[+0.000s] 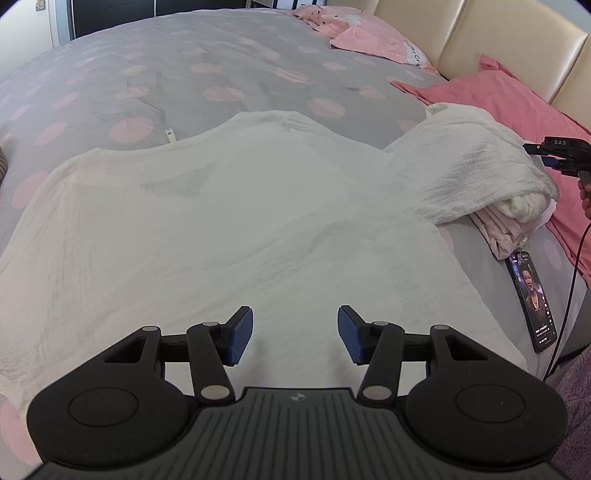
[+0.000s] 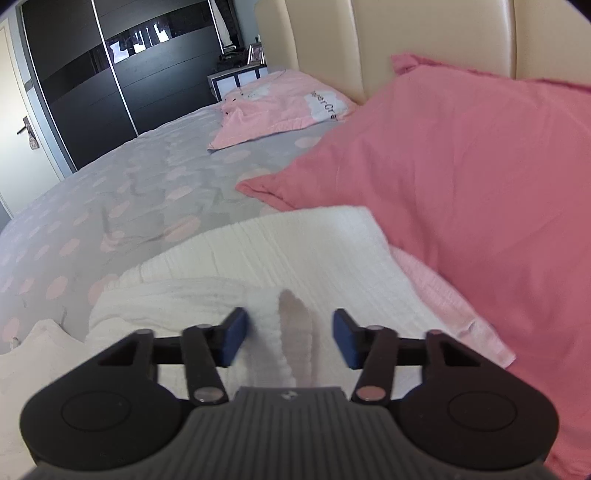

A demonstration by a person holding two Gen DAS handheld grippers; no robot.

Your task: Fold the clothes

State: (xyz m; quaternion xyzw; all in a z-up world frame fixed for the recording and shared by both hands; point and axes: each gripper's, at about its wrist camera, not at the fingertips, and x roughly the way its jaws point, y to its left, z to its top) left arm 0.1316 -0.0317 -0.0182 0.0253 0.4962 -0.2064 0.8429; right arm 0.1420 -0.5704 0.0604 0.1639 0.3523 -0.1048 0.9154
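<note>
Just now the left gripper (image 1: 295, 334) hangs open and empty over the spread white garment (image 1: 221, 221) on the dotted bedspread (image 1: 147, 74). Jaws apart, the right gripper (image 2: 290, 341) straddles a raised fold of the bunched sleeve end (image 2: 295, 266) beside the pink pillow (image 2: 461, 177), pads not pressing. Better to pinch that fold squarely before lifting it inward.

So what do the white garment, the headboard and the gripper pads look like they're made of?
White garment: probably crinkled cotton gauze, matte, judging by its fine wrinkled ribbing. Headboard: cream padded panels with a soft sheen, likely leather or a faux version. Left gripper pads: blue, finely textured and matte, possibly rubber.
</note>
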